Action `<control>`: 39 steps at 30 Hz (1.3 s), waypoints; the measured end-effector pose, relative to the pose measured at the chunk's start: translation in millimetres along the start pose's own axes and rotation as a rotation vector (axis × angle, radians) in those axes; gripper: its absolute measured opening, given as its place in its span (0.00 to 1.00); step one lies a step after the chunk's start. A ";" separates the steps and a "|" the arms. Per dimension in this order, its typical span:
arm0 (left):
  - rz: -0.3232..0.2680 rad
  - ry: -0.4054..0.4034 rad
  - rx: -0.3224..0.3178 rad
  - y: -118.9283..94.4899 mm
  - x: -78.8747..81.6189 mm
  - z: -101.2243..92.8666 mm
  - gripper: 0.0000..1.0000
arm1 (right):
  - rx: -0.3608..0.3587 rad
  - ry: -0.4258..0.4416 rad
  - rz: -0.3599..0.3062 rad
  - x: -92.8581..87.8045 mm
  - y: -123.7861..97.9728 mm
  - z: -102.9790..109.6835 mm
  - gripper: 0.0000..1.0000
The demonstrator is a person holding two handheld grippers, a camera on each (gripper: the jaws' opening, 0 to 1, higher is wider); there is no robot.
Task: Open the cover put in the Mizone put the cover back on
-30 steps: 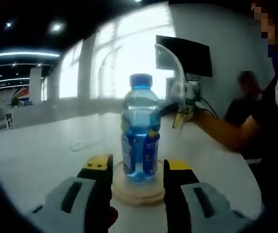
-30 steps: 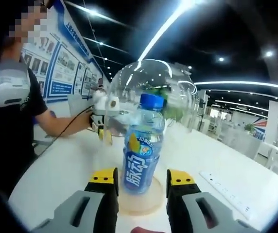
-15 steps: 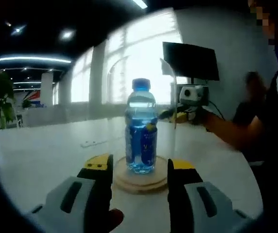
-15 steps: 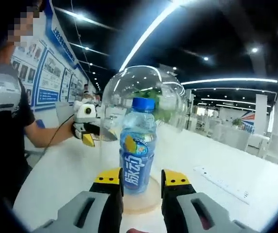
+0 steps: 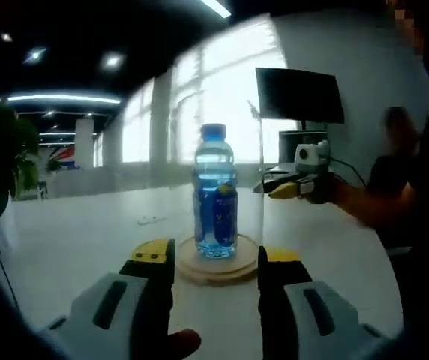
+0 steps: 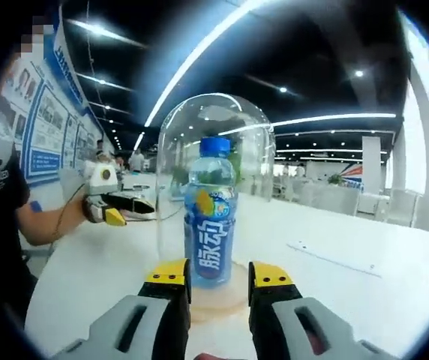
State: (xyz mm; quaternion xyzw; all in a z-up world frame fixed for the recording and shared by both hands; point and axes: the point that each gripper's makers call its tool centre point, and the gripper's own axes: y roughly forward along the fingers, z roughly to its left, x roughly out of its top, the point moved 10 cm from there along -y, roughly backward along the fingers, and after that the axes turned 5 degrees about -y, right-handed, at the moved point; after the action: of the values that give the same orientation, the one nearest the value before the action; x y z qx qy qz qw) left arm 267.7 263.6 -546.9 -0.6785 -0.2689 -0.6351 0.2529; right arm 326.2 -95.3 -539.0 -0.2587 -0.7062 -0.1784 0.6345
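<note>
In the left gripper view the left gripper rises from the bottom centre, jaws apart and empty; just beyond them the round wooden base sits on the white tabletop with the Mizone bottle upright on it at frame centre. The clear dome cover, tilted over the bottle 1 second ago, now stands squarely around it on the base, and both grippers have drawn back. The task looks essentially done.

The right gripper view shows the right gripper at lower centre, jaws apart and empty, and the cover's rounded top plainly. The left gripper view shows little more than the cover's faint straight edge, plus a monitor at upper right.
</note>
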 end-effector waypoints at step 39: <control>-0.024 -0.186 0.166 -38.3 -39.8 -22.2 0.32 | -0.265 0.157 -0.074 -39.3 -71.7 66.6 0.18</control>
State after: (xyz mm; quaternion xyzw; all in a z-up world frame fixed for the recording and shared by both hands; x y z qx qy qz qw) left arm 223.3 274.6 -585.2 -0.7079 -0.3511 -0.5480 0.2744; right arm 232.7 -119.6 -581.1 -0.2994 -0.6337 -0.3129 0.6411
